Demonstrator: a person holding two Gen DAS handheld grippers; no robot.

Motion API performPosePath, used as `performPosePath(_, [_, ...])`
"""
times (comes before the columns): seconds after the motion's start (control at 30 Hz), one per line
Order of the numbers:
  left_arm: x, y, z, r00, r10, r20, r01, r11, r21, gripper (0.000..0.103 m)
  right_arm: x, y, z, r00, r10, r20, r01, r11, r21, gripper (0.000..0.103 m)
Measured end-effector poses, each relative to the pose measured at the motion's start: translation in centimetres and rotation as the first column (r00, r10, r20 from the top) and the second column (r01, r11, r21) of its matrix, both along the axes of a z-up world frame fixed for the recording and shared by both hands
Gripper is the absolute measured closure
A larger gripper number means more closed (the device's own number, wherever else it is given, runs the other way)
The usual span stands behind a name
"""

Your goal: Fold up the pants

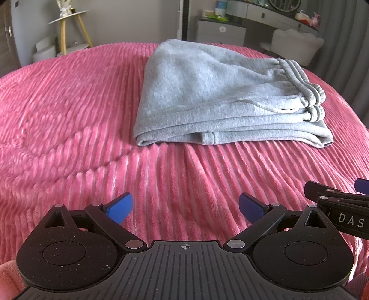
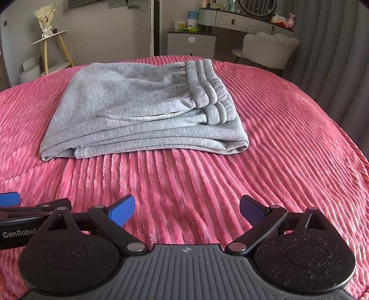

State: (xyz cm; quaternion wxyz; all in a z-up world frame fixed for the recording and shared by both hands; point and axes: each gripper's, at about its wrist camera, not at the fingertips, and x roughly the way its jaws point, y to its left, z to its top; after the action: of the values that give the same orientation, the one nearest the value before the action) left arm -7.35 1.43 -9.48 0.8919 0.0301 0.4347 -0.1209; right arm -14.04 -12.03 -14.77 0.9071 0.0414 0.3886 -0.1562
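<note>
One pair of grey pants point(image 1: 214, 92) lies folded into a layered stack ahead of my fingers, well apart from them, on the pink ribbed bedspread point(image 1: 80, 115). Its ribbed waistband point(image 2: 207, 85) sits on top toward the right, and stacked fold edges face me. A small hem end shows at the near edge, left of centre in the right wrist view. My left gripper point(image 1: 185, 207) is spread wide with nothing between its blue pads, low over bare bedspread. My right gripper point(image 2: 186, 208) is likewise spread wide and empty, just beside the left one. Beyond the bed stand a grey dresser point(image 2: 191, 42), a pale chair point(image 2: 269, 46) and a small round side table point(image 1: 69, 20).
</note>
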Motion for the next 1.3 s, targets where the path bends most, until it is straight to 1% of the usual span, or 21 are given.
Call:
performPosePath(0.63, [0.18, 0.09, -0.31, 1.000, 0.005, -0.012, -0.005, 1.000, 0.001, 0.002, -0.09, 0.05, 0.00, 1.000, 0.000, -0.005, 0.000, 1.000, -0.009, 0.006])
performPosePath(0.9, [0.29, 0.18, -0.32, 1.000, 0.018, -0.010, -0.018, 1.000, 0.011, 0.002, -0.04, 0.25, 0.02, 1.000, 0.021, -0.005, -0.021, 1.000, -0.014, 0.006])
performPosePath(1.3, [0.53, 0.22, -0.48, 1.000, 0.026, -0.013, -0.026, 0.999, 0.023, 0.002, 0.19, -0.38, -0.20, 1.000, 0.011, -0.012, -0.010, 0.999, 0.030, 0.006])
